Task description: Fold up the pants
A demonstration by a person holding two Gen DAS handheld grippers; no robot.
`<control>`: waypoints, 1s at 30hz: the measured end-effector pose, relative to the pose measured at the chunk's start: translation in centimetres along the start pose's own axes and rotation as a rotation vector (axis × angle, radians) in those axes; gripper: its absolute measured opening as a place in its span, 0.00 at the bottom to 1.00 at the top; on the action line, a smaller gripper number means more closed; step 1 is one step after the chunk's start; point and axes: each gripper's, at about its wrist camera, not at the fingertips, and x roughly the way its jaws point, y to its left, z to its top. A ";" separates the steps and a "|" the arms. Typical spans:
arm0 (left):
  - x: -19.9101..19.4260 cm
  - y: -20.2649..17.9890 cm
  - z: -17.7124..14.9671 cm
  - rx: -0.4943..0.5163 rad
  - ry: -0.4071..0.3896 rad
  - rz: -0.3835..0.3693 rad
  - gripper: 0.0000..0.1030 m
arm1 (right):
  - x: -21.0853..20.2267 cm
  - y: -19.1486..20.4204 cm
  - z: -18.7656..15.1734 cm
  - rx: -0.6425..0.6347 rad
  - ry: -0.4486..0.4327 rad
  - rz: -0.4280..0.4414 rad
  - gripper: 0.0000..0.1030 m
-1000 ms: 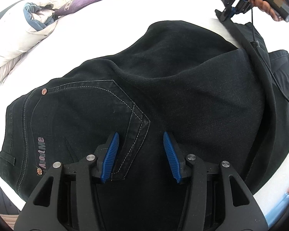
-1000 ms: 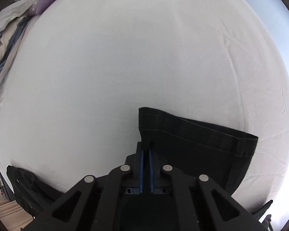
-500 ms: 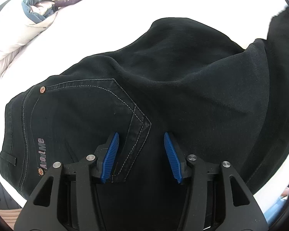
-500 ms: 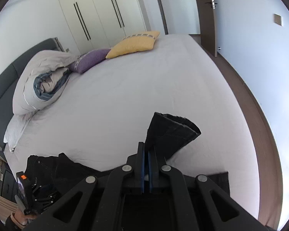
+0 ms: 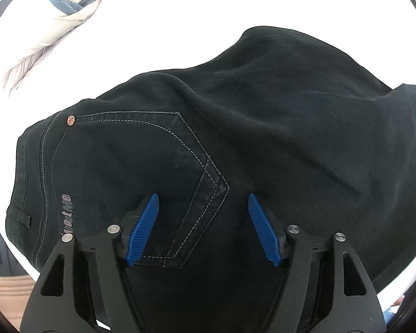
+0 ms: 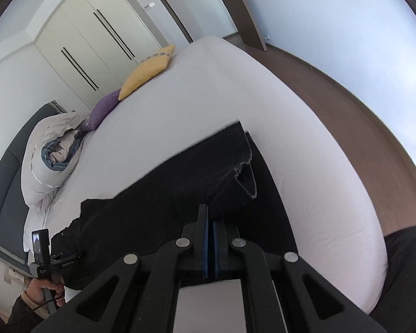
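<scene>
Black jeans (image 5: 263, 127) lie on a white bed (image 5: 152, 33), back pocket and waistband at the left of the left wrist view. My left gripper (image 5: 203, 222) is open, hovering just over the seat of the jeans at the pocket's pointed tip. My right gripper (image 6: 210, 222) is shut on the leg hem (image 6: 235, 172) and holds it lifted above the rest of the jeans (image 6: 152, 199). The left gripper's body (image 6: 41, 252) shows at the lower left of the right wrist view.
A rolled duvet (image 6: 50, 161) and purple (image 6: 102, 111) and yellow (image 6: 149, 75) pillows lie at the bed's head. Wardrobe doors (image 6: 97, 44) stand behind. Brown floor (image 6: 360, 116) runs along the bed's right side.
My right gripper has lifted the leg hem off the bed and carried it back over the jeans toward the waist. The left gripper stayed open over the pocket.
</scene>
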 end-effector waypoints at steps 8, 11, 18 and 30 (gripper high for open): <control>0.5 -0.4 2.1 -0.014 0.037 0.039 0.73 | 1.2 -6.2 -3.8 0.192 0.084 0.048 0.03; 0.3 -0.8 2.8 0.000 0.047 0.062 0.73 | 1.1 -6.6 -3.6 0.197 0.076 0.057 0.03; -2.4 -5.1 3.0 0.071 -0.048 0.052 0.73 | 1.0 -7.4 -3.8 0.215 0.080 0.072 0.03; -1.6 -6.7 3.7 0.001 -0.075 0.043 0.78 | -1.7 -8.3 -4.5 0.243 0.207 -0.009 0.08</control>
